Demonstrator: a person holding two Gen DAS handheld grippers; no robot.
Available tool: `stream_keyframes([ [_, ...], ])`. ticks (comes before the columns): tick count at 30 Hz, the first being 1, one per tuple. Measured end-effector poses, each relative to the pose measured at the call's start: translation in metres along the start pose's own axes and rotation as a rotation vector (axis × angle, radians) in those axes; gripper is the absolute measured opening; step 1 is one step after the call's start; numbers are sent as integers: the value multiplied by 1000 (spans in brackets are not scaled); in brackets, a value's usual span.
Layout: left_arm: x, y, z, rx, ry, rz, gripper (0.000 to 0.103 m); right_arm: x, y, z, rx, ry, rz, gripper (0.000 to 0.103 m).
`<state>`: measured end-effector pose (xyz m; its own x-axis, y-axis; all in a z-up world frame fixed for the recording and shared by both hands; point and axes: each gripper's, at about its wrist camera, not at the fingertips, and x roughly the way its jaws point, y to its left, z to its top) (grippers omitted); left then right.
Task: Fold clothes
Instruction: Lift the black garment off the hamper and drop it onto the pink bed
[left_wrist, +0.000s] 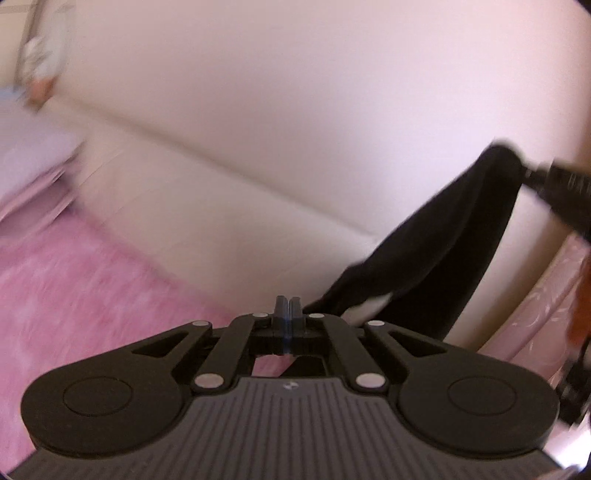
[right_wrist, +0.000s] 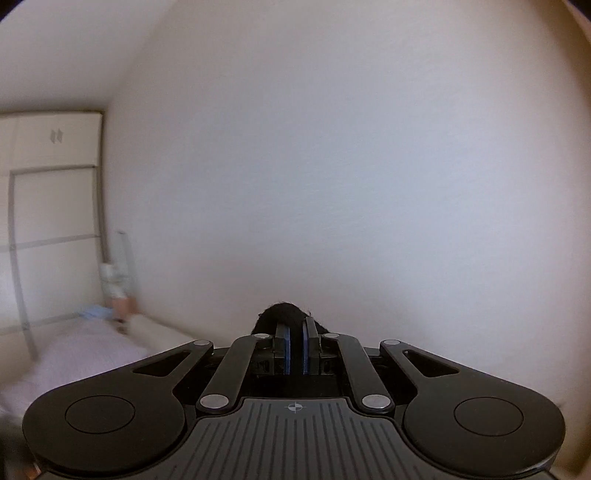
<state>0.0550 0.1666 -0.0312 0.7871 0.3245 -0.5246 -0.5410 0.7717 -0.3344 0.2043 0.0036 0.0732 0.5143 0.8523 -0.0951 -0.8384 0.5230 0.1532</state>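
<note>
Two claws lift my black garment (left_wrist: 436, 240) above the pink bed (left_wrist: 92, 280): the left claw (left_wrist: 289, 306) pinched shut on one edge, the right claw (right_wrist: 295, 332) clamped on another. Next, I judge, comes spreading it flat on the bed.

The left claw (left_wrist: 290, 302) is tilted downward, its two fingers pressed flat together, with an edge of the black garment (left_wrist: 436, 243) seeming to run in at their tips, though the blur leaves the hold unclear. The right claw (right_wrist: 295, 325) points level, its blue-padded fingers (right_wrist: 285, 343) closed on a bunched tuft of that same garment. Seen from the left wrist, the right claw sits up and to the right of the left one, the garment hanging between the two.
</note>
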Motion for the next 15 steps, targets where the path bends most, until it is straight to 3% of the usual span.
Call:
stream_keyframes([
  [6, -74, 64, -33, -134, -2, 103, 0, -11, 83, 15, -51, -33, 160, 5],
  [11, -155, 116, -39, -217, -114, 219, 0, -23, 171, 37, -56, -112, 372, 5],
  [15, -253, 161, -47, -291, -228, 381, 0, -21, 243, 58, 18, -117, 583, 5],
])
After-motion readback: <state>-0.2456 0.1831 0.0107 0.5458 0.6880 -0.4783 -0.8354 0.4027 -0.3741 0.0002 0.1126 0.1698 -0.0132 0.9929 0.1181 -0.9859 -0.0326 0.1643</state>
